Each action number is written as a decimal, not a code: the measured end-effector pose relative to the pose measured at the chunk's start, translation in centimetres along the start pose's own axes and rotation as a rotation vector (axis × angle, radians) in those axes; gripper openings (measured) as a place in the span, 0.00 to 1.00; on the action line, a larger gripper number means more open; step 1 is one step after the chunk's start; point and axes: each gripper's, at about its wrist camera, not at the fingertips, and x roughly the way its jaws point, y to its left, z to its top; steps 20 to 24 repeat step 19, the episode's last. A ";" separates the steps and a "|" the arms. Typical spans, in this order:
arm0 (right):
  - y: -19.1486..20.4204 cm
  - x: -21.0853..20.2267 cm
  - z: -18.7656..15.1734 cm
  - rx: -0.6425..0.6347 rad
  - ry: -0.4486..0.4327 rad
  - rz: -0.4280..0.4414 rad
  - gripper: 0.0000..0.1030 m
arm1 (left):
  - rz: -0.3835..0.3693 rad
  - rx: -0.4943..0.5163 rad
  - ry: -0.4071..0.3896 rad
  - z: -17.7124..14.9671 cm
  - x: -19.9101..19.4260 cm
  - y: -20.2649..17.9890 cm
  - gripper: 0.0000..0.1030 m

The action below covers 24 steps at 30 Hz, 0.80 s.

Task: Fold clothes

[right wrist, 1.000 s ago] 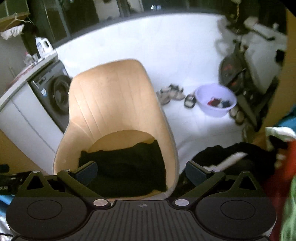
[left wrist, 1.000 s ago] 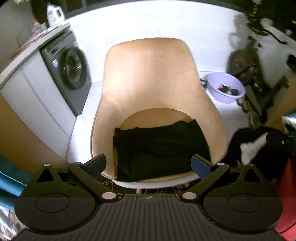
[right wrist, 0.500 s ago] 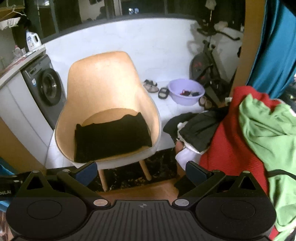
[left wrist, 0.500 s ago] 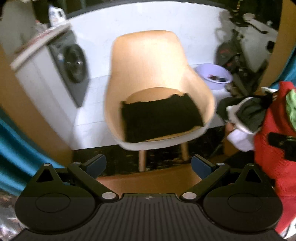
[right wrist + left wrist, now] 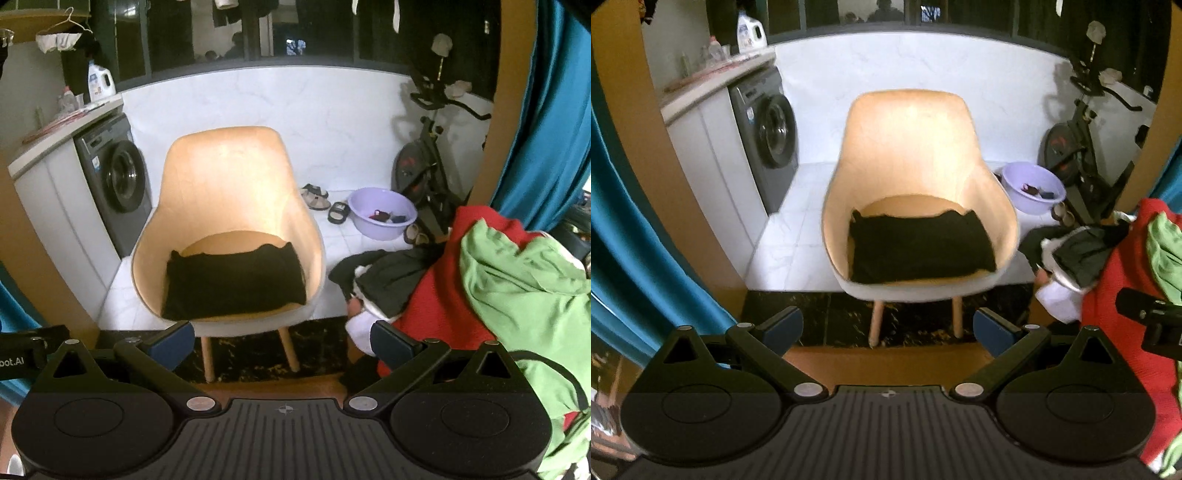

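**Both grippers free, black garment parked on chair, pile at right**

Left gripper [image 5: 888, 326] was spread wide, nothing between its fingers. Right gripper [image 5: 282, 341] likewise spread and empty. I held both back from the work, facing the chair [image 5: 908, 147], well apart from it.

The black garment [image 5: 919, 247] lay flat on the seat as a neat rectangle, edges roughly square. My reading: it was folded and set there to keep finished pieces apart from the unsorted ones.

The pile [image 5: 491, 295] sat to my right: a green top [image 5: 524, 295] on a red one [image 5: 436, 306], dark and white pieces [image 5: 388, 277] spilling toward the chair. The pile lay just beside the right gripper's outer finger, near enough to reach first. The left gripper stood further off; in its view the pile showed only at the right edge [image 5: 1123, 284].

Likely next pick: the green top, uppermost.
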 end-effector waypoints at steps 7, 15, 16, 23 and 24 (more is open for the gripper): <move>-2.9 -0.6 -0.8 0.028 0.008 0.016 0.99 | 0.003 0.005 -0.010 -1.1 -1.4 -2.0 0.98; -5.3 -0.9 -0.9 0.030 0.004 0.029 0.99 | -0.008 0.002 -0.009 -1.9 -2.0 -3.8 0.98; -5.5 -0.9 -0.8 0.031 0.003 0.030 0.99 | -0.010 0.000 -0.008 -2.0 -2.0 -3.9 0.98; -6.0 -1.0 -0.7 0.030 0.000 0.031 0.99 | -0.015 -0.006 -0.012 -2.1 -2.2 -4.3 0.98; -6.0 -1.0 -0.7 0.030 0.000 0.031 0.99 | -0.015 -0.006 -0.012 -2.1 -2.2 -4.3 0.98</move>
